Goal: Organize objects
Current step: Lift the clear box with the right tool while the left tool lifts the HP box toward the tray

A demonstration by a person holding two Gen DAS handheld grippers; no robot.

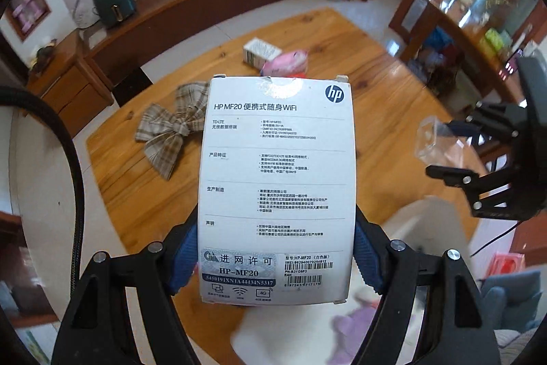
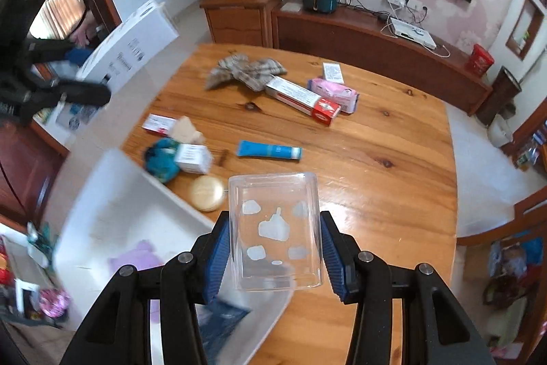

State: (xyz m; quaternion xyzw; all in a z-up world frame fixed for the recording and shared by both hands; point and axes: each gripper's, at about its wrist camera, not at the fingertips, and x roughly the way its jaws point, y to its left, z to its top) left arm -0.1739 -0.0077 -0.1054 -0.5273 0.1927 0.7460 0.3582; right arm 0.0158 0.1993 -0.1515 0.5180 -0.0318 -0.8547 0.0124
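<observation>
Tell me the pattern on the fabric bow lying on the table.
The bow is a beige and grey plaid check, clearest in the left wrist view.

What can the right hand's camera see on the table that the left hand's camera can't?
Only the right wrist view shows the blue tube, the red and white long box, the round gold tin and the white bin at the table's edge.

Only the left wrist view lets you read the print on the white HP box.

Both show the wooden table, the plaid bow, the pink packet, the clear plastic box and the HP box.
</observation>
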